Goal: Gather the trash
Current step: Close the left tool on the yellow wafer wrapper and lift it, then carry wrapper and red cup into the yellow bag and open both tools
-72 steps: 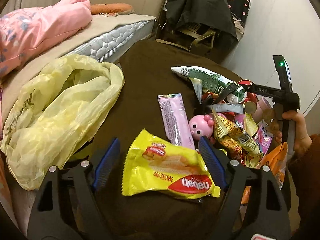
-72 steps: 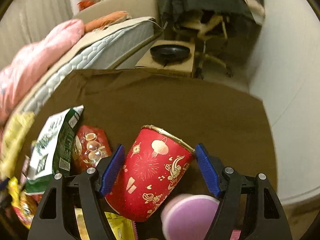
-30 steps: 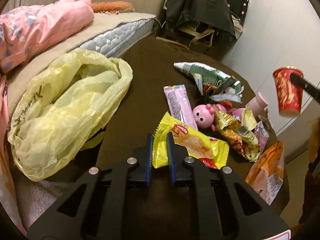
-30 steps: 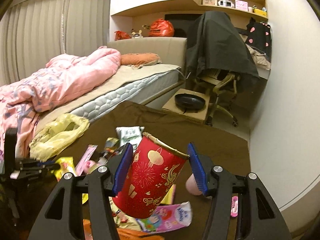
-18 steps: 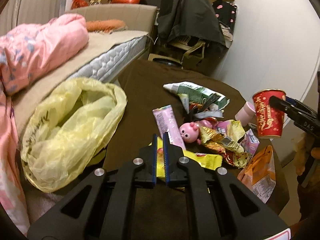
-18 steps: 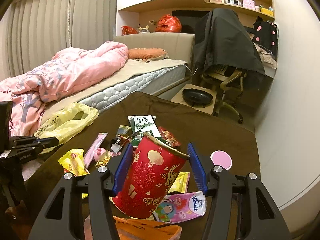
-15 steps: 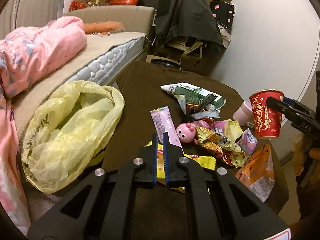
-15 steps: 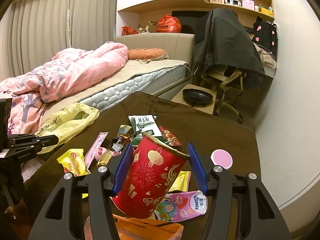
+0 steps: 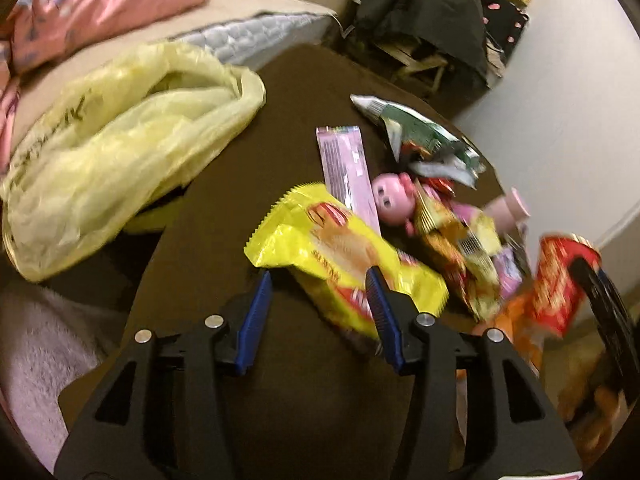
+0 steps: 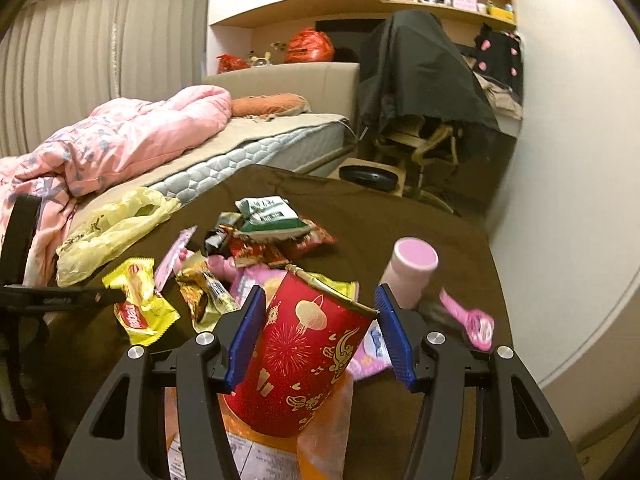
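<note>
Jaws of the left gripper [image 9: 318,294] are seen spread apart, the crinkled yellow wafer wrapper [image 9: 340,256] lying loose between the ribbed blue pads, overlapping the right one. Jaws of the right gripper [image 10: 320,330] are clamped on a tapered red paper cup [image 10: 304,360] printed with gold lanterns, held tilted above an orange packet [image 10: 256,452]. A thin, translucent yellow plastic bag [image 9: 116,140] is slumped open at the left edge of the brown cloth-covered worktop [image 9: 280,400]. Beside the wrapper a flat pink bar wrapper [image 9: 346,168], a rounded pink pig toy [image 9: 390,198] and a heap of glossy foil wrappers [image 9: 460,248] are piled, with a green-and-white snack bag [image 9: 416,132] behind. A pink cylindrical cup [image 10: 410,270] stands upright near the right gripper.
</note>
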A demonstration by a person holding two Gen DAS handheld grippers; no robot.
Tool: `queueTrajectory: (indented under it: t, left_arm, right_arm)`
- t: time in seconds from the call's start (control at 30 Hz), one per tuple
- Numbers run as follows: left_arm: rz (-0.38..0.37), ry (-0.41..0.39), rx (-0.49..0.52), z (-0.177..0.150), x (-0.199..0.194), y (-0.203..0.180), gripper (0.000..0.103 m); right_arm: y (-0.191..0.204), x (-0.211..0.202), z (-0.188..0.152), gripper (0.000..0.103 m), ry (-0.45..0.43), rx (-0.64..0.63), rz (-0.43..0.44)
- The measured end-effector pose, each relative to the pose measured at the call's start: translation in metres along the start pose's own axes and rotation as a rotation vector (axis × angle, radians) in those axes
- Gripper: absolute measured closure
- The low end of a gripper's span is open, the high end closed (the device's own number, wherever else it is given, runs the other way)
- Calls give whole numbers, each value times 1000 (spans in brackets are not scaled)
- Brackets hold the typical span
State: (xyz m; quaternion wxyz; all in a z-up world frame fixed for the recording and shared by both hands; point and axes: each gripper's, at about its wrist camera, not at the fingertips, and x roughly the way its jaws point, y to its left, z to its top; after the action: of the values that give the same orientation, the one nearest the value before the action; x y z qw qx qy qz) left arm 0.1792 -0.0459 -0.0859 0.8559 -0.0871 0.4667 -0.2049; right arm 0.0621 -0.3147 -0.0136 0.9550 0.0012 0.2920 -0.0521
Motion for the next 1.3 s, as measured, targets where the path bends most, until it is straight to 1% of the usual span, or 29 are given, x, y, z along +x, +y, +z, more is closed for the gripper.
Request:
queueTrajectory:
  t: [0.07,0.1,0.13,0.17,0.2,0.33,0.43,0.67,0.73,0.8,0.93,1.03,1.13,1.2,1.23,1.3]
  left_arm:
    - [20,-16,16,3,6,-8,57]
    - [35,-20,30,4,8,-12,61]
    - [45,-21,51,5,11,-17,69]
    - [43,-8,61,5,14,-19,84]
    - [40,2,69,5,16,-20,84]
    - [46,-32,112,3,8,-22,87]
    - [41,-65,117,4,-4,-22,89]
    - [33,-201,133,13,-47,-14,90]
    - [37,-227,115,18,-57,-6,90]
    - [61,-267,98,26,-70,8,90]
    - [151,-353,58,47,-98,50,89]
    - [222,-395,42,59,-114,82,89]
    - [276,-419,45,68,-117,113,89]
    - [302,-422,49,73,-112,128,89]
    - [311,-422,45,76,-107,138,89]
    - [310,-415,28,80,-97,152,89]
  right_arm:
    - [-1,3,-5,50,9,18,10]
    - [0,4,-7,50,13,22,14]
    - [0,6,-8,50,17,23,19]
    - [1,7,-9,50,19,22,22]
    - [1,7,-9,50,20,22,25]
    - [5,8,-9,50,16,21,35]
    - [9,7,-7,50,14,17,43]
    - [26,3,8,50,-13,-34,69]
    - [36,2,17,50,-27,-61,91]
    - [48,4,28,50,-41,-92,112]
    - [81,15,59,50,-57,-166,186]
    - [114,30,85,50,-70,-226,237]
    - [153,54,109,50,-41,-276,317]
    - [179,71,121,50,-29,-308,358]
    - [194,83,128,50,-25,-323,381]
    - [212,104,138,50,-13,-334,423]
